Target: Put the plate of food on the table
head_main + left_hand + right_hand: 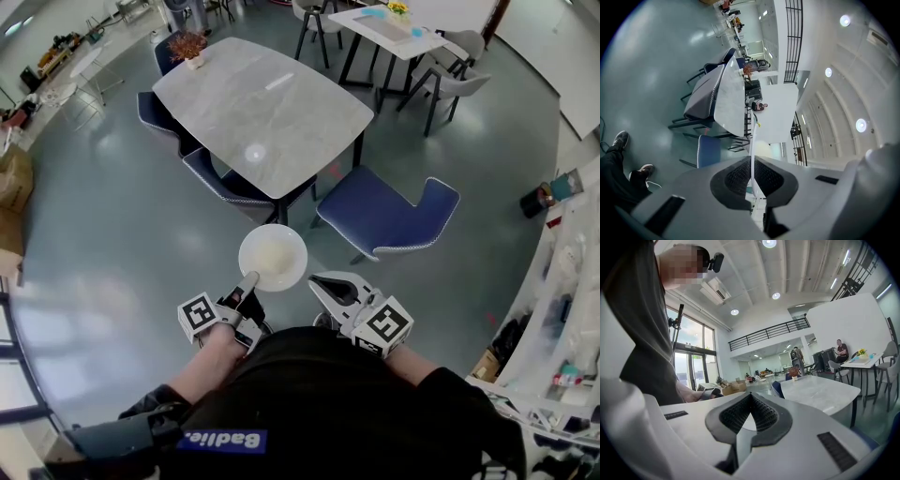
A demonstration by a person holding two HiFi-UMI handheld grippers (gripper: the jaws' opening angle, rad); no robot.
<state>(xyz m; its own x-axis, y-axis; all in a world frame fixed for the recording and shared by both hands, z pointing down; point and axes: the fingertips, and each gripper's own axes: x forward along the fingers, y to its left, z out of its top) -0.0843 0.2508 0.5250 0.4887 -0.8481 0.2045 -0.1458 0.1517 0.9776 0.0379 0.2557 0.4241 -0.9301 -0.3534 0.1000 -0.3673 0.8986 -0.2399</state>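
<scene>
A white plate (273,257) with pale food on it hangs in the air above the floor, short of the near corner of the grey marble table (262,108). My left gripper (248,281) is shut on the plate's near rim. In the left gripper view the plate (752,140) shows edge-on as a thin white line pinched between the pads of the left gripper (753,161). To the right of the plate, my right gripper (314,278) is shut with nothing in it. In the right gripper view its tips (750,397) meet, and the table (820,392) lies ahead.
Blue chairs (384,214) stand round the marble table, one close to the plate's right. A small flower pot (190,49) sits on the table's far end. A white table (386,28) with grey chairs stands behind. Shelves with clutter (567,309) line the right side.
</scene>
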